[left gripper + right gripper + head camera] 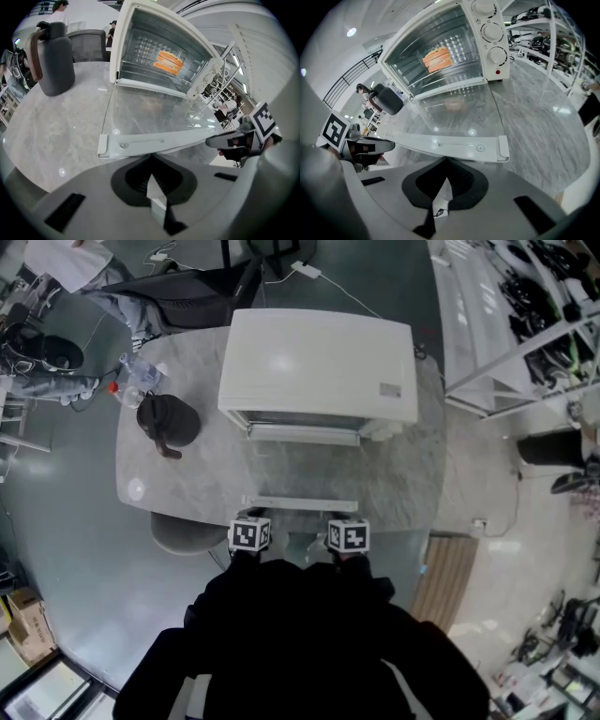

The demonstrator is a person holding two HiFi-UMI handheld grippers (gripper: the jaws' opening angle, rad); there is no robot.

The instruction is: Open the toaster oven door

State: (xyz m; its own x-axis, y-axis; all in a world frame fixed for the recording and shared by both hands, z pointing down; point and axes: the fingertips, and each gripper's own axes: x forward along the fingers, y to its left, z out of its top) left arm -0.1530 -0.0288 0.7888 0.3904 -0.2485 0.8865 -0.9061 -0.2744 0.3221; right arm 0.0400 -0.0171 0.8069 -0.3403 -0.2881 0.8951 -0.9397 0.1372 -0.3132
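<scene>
Toaster oven [319,362] at the marble table's [169,486] middle, glass door [154,112] dropped flat toward the person, its handle rail [300,504] running left to right, left gripper [151,157] and right gripper [444,161] jaws pressed together at that rail, contact unclear, orange item [437,57] inside indistinct.

The white toaster oven [319,362] stands upright on the tabletop [187,474]. Its glass door [302,474] is fully open, lying flat before the oven, with its white handle [300,503] along the outer edge.
</scene>
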